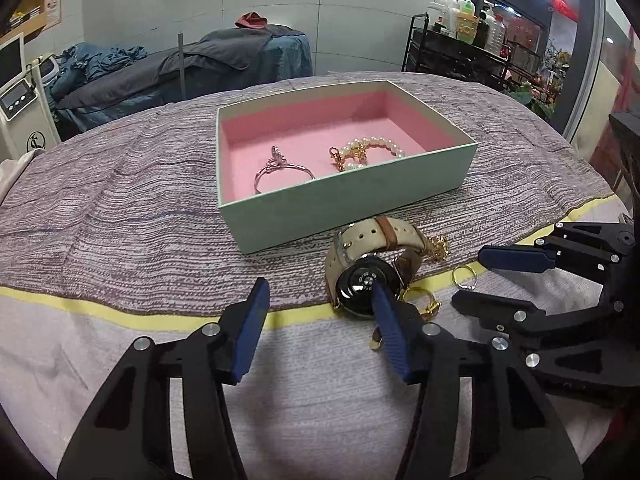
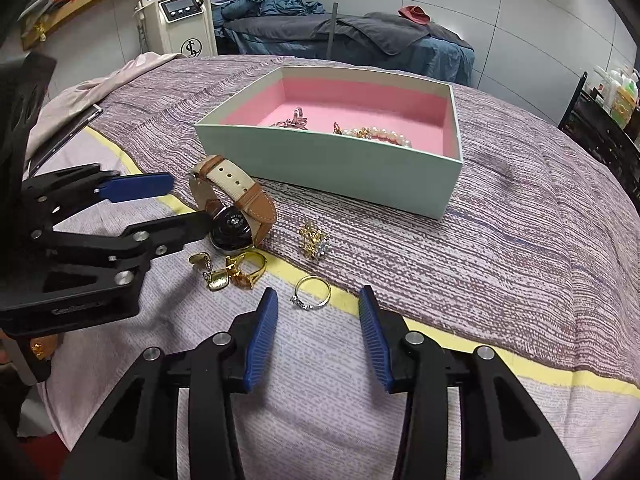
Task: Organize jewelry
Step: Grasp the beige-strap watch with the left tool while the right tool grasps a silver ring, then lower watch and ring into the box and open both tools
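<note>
The left gripper (image 1: 316, 304) stands half open, one finger hiding part of the watch (image 1: 366, 280); contact is unclear. The right gripper (image 2: 318, 312) gapes narrowly, empty, a gold ring (image 2: 312, 292) just ahead between its fingertips.

From my left camera, the blue pad on the right side of my left gripper (image 1: 320, 292) covers part of the watch (image 1: 362, 280) back, so I cannot tell whether it presses the case or sits just in front of it. The same finger hides most of the gold pieces (image 1: 420, 300) just past it; their shapes are unreadable there. The gold brooch (image 1: 438, 246) beyond the jaws shows only as a sliver behind the watch strap. From my right camera, the box (image 2: 340, 168) wall beyond my jaws cuts off the lower half of the silver bracelet (image 2: 294, 120) and the pearl bracelet (image 2: 384, 135). The markings on the watch back are too small to read.
</note>
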### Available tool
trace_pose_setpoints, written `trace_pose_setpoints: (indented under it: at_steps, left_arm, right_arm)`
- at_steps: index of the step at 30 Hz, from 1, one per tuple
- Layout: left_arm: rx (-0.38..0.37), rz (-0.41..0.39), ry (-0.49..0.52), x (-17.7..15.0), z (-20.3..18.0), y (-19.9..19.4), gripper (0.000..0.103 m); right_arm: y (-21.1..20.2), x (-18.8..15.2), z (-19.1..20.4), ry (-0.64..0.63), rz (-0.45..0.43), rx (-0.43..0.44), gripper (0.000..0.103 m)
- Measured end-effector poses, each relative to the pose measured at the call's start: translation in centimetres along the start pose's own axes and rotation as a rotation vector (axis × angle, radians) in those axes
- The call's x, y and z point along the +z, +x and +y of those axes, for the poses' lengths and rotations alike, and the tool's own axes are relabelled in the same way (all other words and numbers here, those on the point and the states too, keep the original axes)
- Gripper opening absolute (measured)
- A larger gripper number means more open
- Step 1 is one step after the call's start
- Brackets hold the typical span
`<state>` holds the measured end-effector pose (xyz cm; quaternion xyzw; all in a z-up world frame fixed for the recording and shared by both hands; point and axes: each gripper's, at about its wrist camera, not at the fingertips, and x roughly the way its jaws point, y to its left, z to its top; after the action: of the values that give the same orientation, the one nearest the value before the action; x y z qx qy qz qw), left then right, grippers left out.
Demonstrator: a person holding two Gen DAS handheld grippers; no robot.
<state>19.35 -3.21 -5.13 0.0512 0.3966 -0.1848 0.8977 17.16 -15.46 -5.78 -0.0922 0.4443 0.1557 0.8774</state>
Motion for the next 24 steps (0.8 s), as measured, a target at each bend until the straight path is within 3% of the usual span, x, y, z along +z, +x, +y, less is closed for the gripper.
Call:
trace_pose_setpoints:
  at_steps: [3, 6, 10, 24]
  left_arm:
    - [-0.006, 0.006, -0.010, 0.7, -0.1, 0.8, 0.037]
    - [-0.014, 0.008, -0.030, 0.9, 0.1, 1.1, 0.019]
    - [-0.019, 0.004, -0.044, 1.0, 0.3, 1.2, 0.008]
    - [-0.025, -0.051, -0.105, 0.6, 2.6, -1.4, 0.004]
  right_arm:
    - [0.2, 0.2, 0.0, 0.001, 0.000, 0.001, 0.030]
    - [0.3, 0.3, 0.1, -0.005, 0.000, 0.009, 0.019]
    - [0.2, 0.2, 0.1, -0.004, -0.001, 0.014, 0.018]
    - [-1.1, -0.4, -0.5, 0.022, -0.034, 0.049, 0.018]
